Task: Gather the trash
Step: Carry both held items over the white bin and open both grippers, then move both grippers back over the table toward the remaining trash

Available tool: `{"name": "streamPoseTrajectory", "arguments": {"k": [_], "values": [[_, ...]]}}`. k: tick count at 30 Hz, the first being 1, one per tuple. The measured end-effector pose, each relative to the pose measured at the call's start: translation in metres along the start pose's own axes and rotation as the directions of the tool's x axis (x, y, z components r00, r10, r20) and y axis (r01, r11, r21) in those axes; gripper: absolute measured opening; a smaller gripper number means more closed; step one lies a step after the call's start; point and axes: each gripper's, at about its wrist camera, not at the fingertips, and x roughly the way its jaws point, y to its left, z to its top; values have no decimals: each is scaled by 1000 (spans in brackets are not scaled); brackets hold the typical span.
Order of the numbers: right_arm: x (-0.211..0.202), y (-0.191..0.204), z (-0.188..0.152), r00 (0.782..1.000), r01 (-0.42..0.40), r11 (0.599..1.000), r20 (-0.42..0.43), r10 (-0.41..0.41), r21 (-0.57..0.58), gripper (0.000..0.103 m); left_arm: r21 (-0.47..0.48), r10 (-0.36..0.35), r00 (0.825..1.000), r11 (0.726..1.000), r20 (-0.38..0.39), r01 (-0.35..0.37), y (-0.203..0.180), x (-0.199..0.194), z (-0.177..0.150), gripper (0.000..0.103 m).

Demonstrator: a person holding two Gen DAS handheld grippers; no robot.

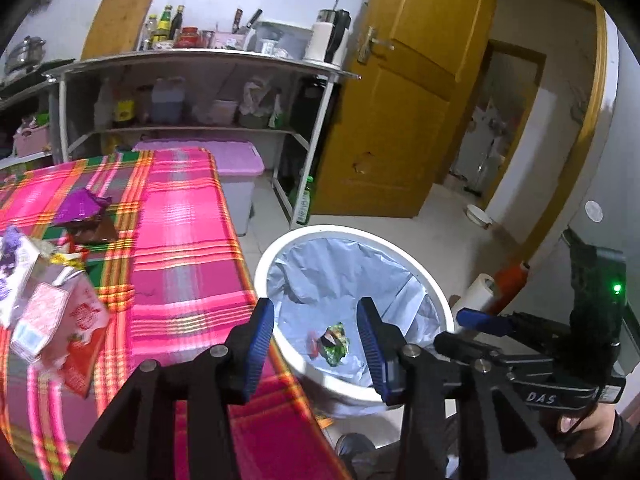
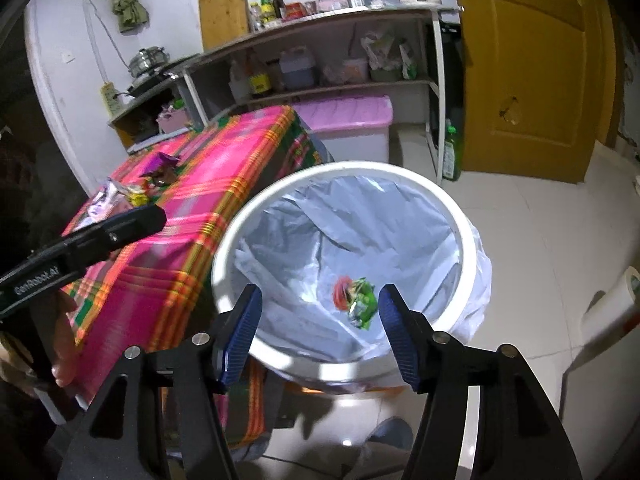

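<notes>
Two black two-finger grippers with blue ribbed pads are hanging over a round white plastic bin (image 2: pixel 466 240) lined with a pale grey bag, standing on the tiled floor just right of the table. The left gripper (image 1: pixel 316 344) is standing with its jaws spread apart, pinching nothing; its left pad is lying over the near right corner of the pink plaid tablecloth (image 1: pixel 180 248) and its right pad over the bin's near rim. The right gripper (image 2: pixel 318 334) is likewise spread wide and empty, both pads framing the bin's mouth without touching it. Down in the liner a crumpled green and red wrapper (image 2: pixel 356 298) is lying, well below both pairs of pads. On the table, further left, a small pink and white carton (image 1: pixel 44 324) is sitting nearest, beside a purple and white carton (image 1: pixel 14 264), and a crumpled purple foil wrapper (image 1: pixel 80 208) is lying farther back. Motion blur is softening the cartons.
</notes>
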Motion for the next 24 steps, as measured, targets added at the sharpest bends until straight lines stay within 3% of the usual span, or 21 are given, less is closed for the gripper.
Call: {"name": "streamPoseTrajectory", "arguments": {"k": [9,24], "values": [[-21,35,0,998,-37,998,47,40,-56,61,-2,126,990,992,63,-126,7,-55,-16,43],[-6,90,-1,985,-171,971,-6,173,-167,61,-79,260,960,964,101,-253,43,-115,-46,43]]}}
